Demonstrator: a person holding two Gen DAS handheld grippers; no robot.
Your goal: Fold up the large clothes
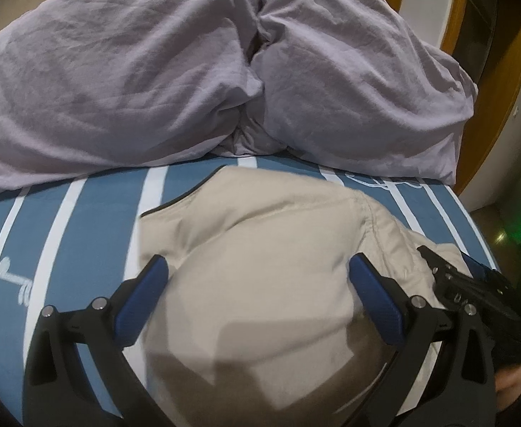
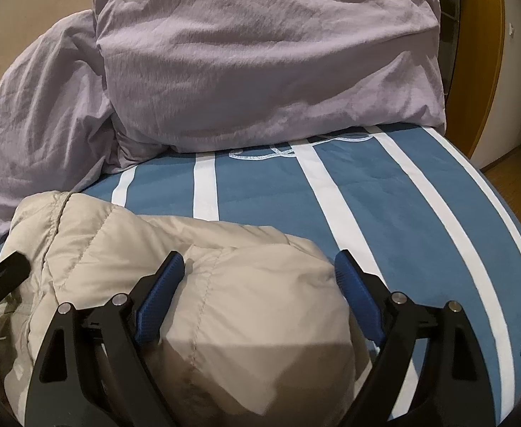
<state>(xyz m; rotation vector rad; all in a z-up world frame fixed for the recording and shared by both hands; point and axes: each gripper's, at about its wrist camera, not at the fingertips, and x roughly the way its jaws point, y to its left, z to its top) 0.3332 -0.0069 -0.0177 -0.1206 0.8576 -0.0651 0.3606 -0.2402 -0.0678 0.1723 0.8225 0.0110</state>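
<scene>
Two grippers sit low over a beige padded jacket [image 1: 260, 267] lying on the bed [image 1: 82, 220], whose cover is blue with white stripes. Behind it, toward the head of the bed, a bulky lilac duvet [image 1: 153, 71] is heaped up, its near edge just beyond the jacket and apparently not touching it.

The left gripper [image 1: 258, 277] has its jaws spread wide, with a puffed bulge of jacket filling the gap between the blue pads [image 1: 143, 302]; the cloth is between them but not pinched. The right gripper [image 2: 259, 270] is likewise spread, straddling another rounded mound of the jacket, pads standing off on either side. In the left view the right gripper shows just beside, at the jacket's right edge, so the two tools are close together on the near end of the garment.

The jacket is already bunched into a compact bundle rather than spread flat; its stitched seams run away from the cameras, so its longer reach seems to lie forward from the jaws toward the duvet. The left gripper is over the bundle's middle, the right nearer its right-hand end, with bare bed cover beyond. Any next fold would likely turn on closing on these near bulges and carrying them forward along that axis.
</scene>
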